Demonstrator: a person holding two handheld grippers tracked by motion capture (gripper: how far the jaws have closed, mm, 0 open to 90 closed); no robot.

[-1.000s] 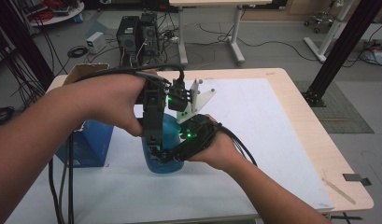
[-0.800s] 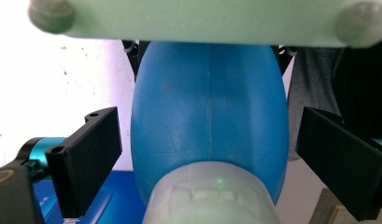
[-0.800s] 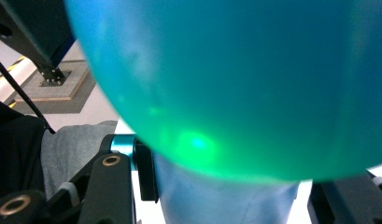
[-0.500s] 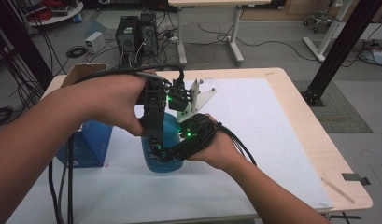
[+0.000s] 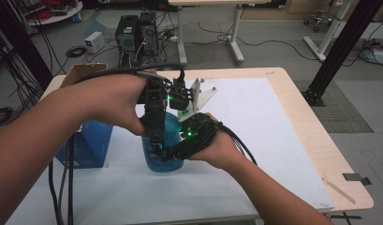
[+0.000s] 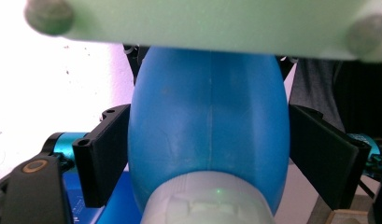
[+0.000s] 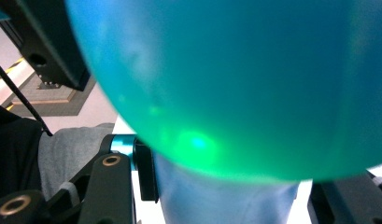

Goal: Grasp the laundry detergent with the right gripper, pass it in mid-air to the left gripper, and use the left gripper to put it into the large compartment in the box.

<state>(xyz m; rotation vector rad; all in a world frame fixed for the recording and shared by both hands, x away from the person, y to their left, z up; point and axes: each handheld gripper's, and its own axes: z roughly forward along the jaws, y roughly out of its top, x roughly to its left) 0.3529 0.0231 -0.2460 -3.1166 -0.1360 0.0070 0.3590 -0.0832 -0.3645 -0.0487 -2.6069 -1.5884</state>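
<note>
**Both grippers close in on the blue bottle**

The left gripper (image 5: 157,140) comes down from above with its two black jaws closed against opposite flanks of the translucent blue plastic bottle (image 5: 163,150), which stands upright on the white sheet covering the wooden counter (image 5: 292,140). In the left gripper view the bottle (image 6: 209,135) sits squarely between the jaws, its pale grey ribbed cap end (image 6: 212,205) nearest the camera; this looks like a steadying hold from the top, so the bottle cannot tip or turn.

The right gripper (image 5: 177,152) lies low against the bottle's right side, near its base. In the right gripper view the blue wall (image 7: 235,84) swells so close to the lens that I cannot tell whether those jaws grip it or merely flank it. Judging by the pairing, one gripper braces while the other works on the bottle.

The left forearm arches over with the wrist bent downward; the right forearm reaches in low from the near edge, hand angled leftward. A dark blue box (image 5: 88,145) stands just left of the bottle.
</note>
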